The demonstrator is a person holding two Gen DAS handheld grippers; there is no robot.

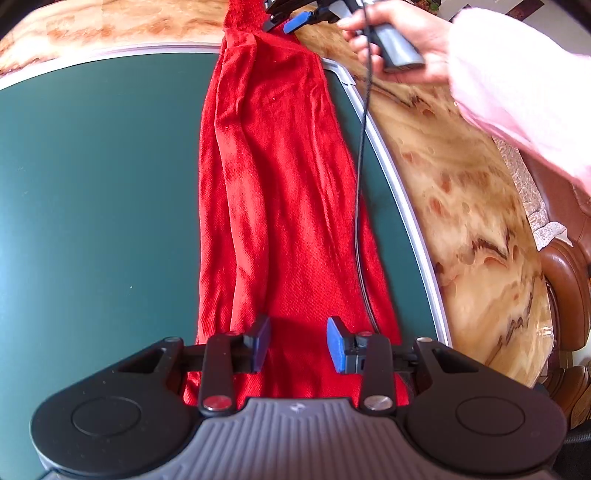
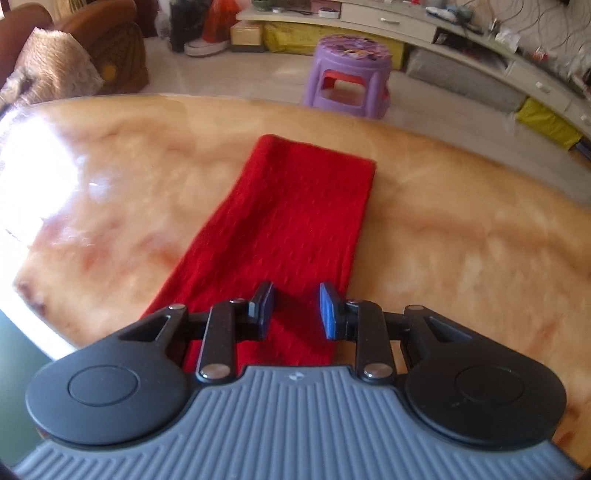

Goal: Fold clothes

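The near end of the red garment (image 1: 280, 206) disappears under the left tongs (image 1: 298, 344), so no idea how far it runs, and its far end is cut off behind the right tongs (image 1: 286, 18) up top. It's a long, soft, fuzzy strip lying from the dark green mat (image 1: 92, 184) onto the glossy marbled surface (image 2: 461, 240), knit end flat there. Both tongs are spread over the cloth, pinching nothing.
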